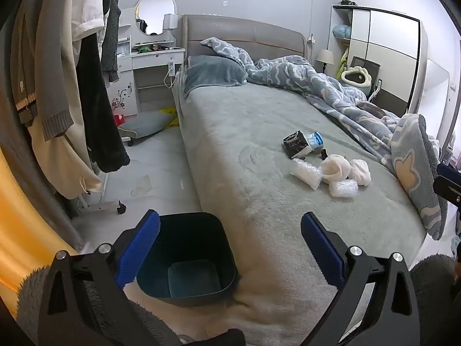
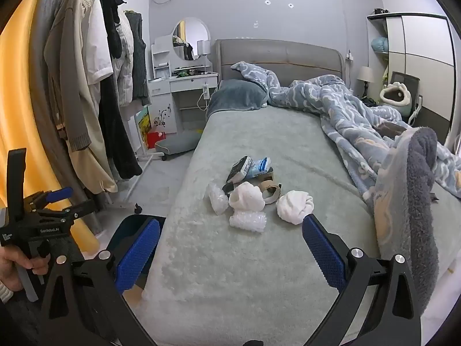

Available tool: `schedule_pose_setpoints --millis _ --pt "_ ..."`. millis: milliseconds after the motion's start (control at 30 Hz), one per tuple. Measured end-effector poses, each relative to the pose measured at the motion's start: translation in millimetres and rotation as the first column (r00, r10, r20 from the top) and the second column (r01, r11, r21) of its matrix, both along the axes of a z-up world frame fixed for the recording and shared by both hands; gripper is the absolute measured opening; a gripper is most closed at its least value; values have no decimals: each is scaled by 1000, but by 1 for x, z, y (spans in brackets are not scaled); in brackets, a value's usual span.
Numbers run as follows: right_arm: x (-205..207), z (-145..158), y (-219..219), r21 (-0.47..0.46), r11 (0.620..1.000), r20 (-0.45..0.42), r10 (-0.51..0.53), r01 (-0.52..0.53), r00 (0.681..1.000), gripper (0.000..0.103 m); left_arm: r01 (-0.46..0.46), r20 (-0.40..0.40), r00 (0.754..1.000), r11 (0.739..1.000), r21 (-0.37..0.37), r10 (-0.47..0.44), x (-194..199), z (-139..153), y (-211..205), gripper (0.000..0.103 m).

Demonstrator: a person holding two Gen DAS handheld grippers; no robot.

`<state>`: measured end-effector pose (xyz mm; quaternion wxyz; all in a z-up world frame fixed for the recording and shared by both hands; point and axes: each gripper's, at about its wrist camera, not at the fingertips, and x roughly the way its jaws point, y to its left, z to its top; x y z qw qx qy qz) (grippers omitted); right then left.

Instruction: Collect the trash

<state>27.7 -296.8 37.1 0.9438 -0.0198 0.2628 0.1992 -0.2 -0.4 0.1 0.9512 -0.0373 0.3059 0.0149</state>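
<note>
A pile of trash lies on the grey-green bed (image 1: pixel 230 132) (image 2: pixel 259 132): a black packet (image 1: pixel 296 144) (image 2: pixel 239 168), a blue-and-white wrapper (image 1: pixel 315 138) (image 2: pixel 260 165), two crumpled white tissues (image 1: pixel 335 167) (image 2: pixel 246 197), two bubble-wrap pieces (image 1: pixel 306 173) (image 2: pixel 247 220) and a cardboard tape ring (image 2: pixel 270 191). A dark teal bin (image 1: pixel 187 259) (image 2: pixel 121 230) stands empty on the floor at the bed's near corner. My left gripper (image 1: pixel 230 245) (image 2: pixel 54 199) hangs open above the bin and the bed corner. My right gripper (image 2: pixel 230 248) (image 1: pixel 448 184) is open, short of the pile, holding nothing.
A rack of hanging clothes (image 1: pixel 72 86) (image 2: pixel 95 101) stands left of the bed, with its wheeled base on the floor. A rumpled blue blanket (image 1: pixel 360 101) (image 2: pixel 389 144) covers the bed's right side. A grey cushion (image 1: pixel 147 124) lies by the white dressing table (image 1: pixel 149 57).
</note>
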Motion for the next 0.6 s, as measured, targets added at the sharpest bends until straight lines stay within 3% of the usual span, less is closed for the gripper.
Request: schedule_pose_setpoints --millis 600 --pt "1 -1 1 14 1000 -4 4 -4 1000 100 1 -2 1000 1000 1 -1 0 0 0 100"
